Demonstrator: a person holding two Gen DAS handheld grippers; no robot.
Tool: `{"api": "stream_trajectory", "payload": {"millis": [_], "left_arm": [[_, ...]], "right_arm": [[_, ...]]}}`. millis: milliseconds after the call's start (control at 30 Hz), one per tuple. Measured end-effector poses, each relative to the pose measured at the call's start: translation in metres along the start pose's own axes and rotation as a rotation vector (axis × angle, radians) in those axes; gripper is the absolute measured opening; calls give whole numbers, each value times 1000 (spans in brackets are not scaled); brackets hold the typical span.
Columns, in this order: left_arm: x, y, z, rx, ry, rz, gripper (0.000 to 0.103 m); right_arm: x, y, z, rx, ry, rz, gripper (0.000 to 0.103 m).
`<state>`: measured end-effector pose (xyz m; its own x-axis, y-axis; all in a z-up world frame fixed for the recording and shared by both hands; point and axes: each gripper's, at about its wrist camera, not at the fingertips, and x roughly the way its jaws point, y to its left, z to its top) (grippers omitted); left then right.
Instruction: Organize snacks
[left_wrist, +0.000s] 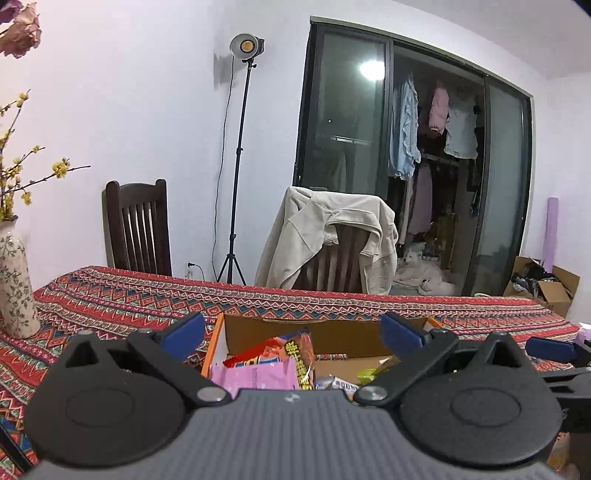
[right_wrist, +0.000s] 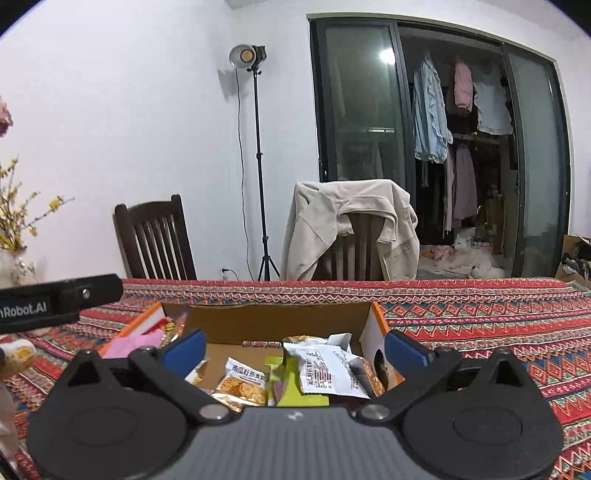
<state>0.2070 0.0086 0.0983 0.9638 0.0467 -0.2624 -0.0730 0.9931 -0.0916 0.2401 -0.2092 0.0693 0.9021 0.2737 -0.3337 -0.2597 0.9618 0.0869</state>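
An open cardboard box (left_wrist: 332, 334) with orange edges sits on the patterned tablecloth; it also shows in the right wrist view (right_wrist: 273, 323). It holds several snack packets: a pink pack (left_wrist: 255, 374), a red and yellow pack (left_wrist: 295, 350), a white wrapper (right_wrist: 328, 373), a green pack (right_wrist: 295, 387) and an orange cracker pack (right_wrist: 243, 384). My left gripper (left_wrist: 293, 334) is open and empty above the box's near left side. My right gripper (right_wrist: 295, 349) is open and empty above its near right side.
A flowered vase (left_wrist: 14, 291) stands at the table's left. Two dark wooden chairs (left_wrist: 138, 229) stand behind the table, one under a beige jacket (left_wrist: 328, 236). A light stand (left_wrist: 236, 184) is by the wall. The table's far edge (left_wrist: 332, 291) runs behind the box.
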Motion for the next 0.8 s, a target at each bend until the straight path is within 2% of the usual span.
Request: {"api": "stream_trajectory", "payload": {"millis": [367,800], "left_arm": [[-60,12,-17,1,17,-30,103],[-114,22,-69,27,55,-34,103]], "right_arm": [[-66,-4,-22,0,4,23,103],[-124,0,-69,2,35,61,103]]}}
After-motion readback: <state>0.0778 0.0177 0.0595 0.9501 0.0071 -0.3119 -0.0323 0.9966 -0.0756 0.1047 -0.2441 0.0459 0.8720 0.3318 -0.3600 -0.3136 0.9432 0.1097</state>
